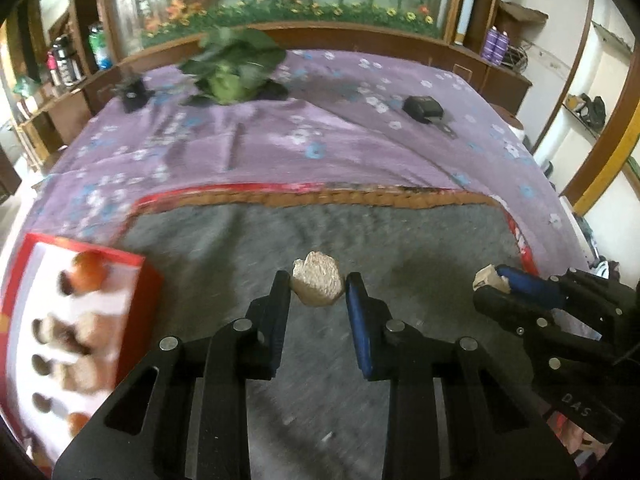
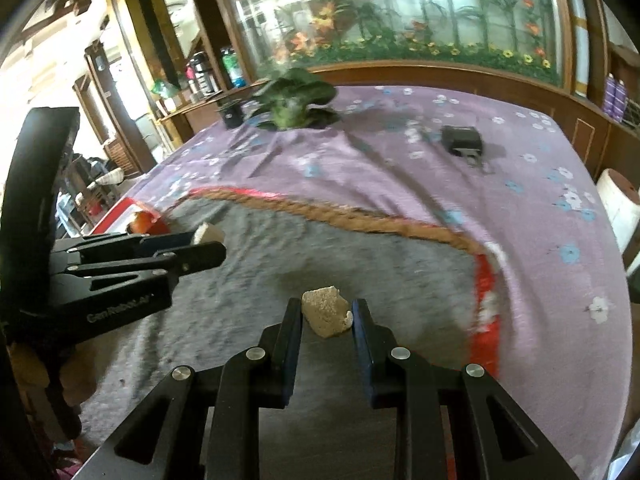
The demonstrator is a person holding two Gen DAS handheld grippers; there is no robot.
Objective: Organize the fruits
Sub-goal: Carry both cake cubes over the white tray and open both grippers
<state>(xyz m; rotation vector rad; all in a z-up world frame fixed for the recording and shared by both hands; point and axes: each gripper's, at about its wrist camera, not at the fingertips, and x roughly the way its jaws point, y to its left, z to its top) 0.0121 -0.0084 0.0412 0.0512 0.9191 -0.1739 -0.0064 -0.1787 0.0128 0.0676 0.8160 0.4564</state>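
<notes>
My left gripper point(image 1: 318, 282) is shut on a beige rough lump point(image 1: 318, 290), held above the grey mat point(image 1: 400, 248). In the left wrist view my right gripper point(image 1: 494, 280) comes in from the right, shut on a second beige lump point(image 1: 485, 275). The right wrist view shows that right gripper point(image 2: 327, 306) with its beige lump point(image 2: 325, 314) pinched between both pads. There the left gripper point(image 2: 208, 244) is at the left with its lump point(image 2: 208, 233). A red box point(image 1: 140, 280) with a white inside lies left of the mat, holding an orange fruit point(image 1: 88, 272) and several beige and brown pieces.
The mat has a red and braided orange border point(image 1: 360, 197) and lies on a purple flowered bedsheet point(image 1: 280, 136). Far back sit a green leafy bunch point(image 1: 230, 68), a small black object point(image 1: 134, 94) and a black device point(image 1: 424, 108). A wooden headboard point(image 1: 360, 38) stands behind.
</notes>
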